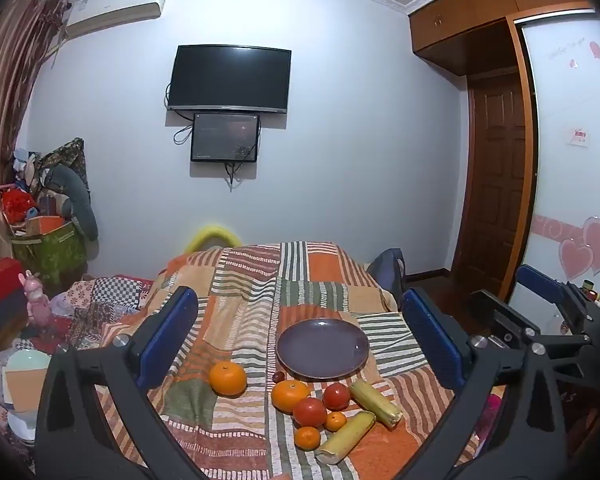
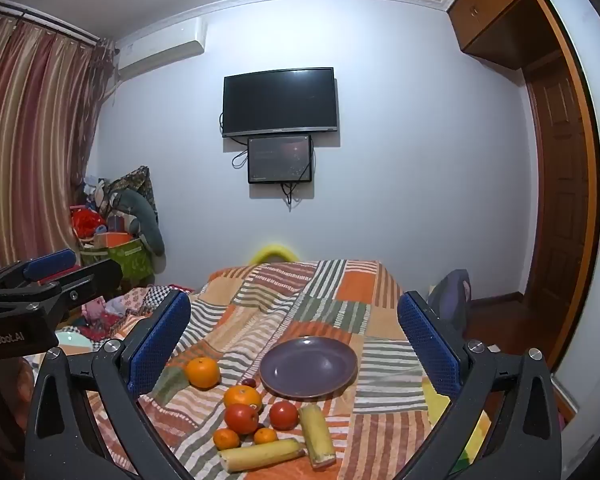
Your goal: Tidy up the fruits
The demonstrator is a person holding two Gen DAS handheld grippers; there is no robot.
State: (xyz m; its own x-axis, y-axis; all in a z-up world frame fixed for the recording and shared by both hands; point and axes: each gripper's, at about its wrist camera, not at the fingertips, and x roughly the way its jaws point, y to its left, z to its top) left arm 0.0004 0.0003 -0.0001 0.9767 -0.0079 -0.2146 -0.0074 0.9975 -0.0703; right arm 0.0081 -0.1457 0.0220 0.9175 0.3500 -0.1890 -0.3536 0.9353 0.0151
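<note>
Fruits sit in a cluster low centre of both views, on my patchwork blanket [image 1: 259, 280], none on the plate yet. Blanket fills the lower middle of each frame.

Plate [image 1: 322, 348], purple, bare, centre-low in the left view, just above the cluster.

My left gripper [image 1: 300, 336]: jaws spread wide, nothing between the pads, blue fingers [image 1: 167, 332] framing the plate and fruit. My right gripper [image 2: 293, 340]: same, fully released, holding nothing; its body also shows at the right edge of the left view.

Two corn cobs: one [image 1: 376, 402] lying diagonally right of the tomatoes, the other [image 1: 346, 436] at the bottom of the pile, nearest the camera.

Big orange [image 1: 227, 378] alone, left of the cluster, apart from the rest. Second orange [image 1: 289, 396] just below the plate's rim, touching a tomato [image 1: 309, 412]. Another tomato [image 1: 336, 396] right of it, beside the diagonal cob.

Two small tangerines: one [image 1: 307, 438] bottom of the cluster, one [image 1: 335, 421] between tomato and lower cob.

Small dark fruit [image 1: 277, 377] at the plate's lower left edge, kind unclear.
</note>
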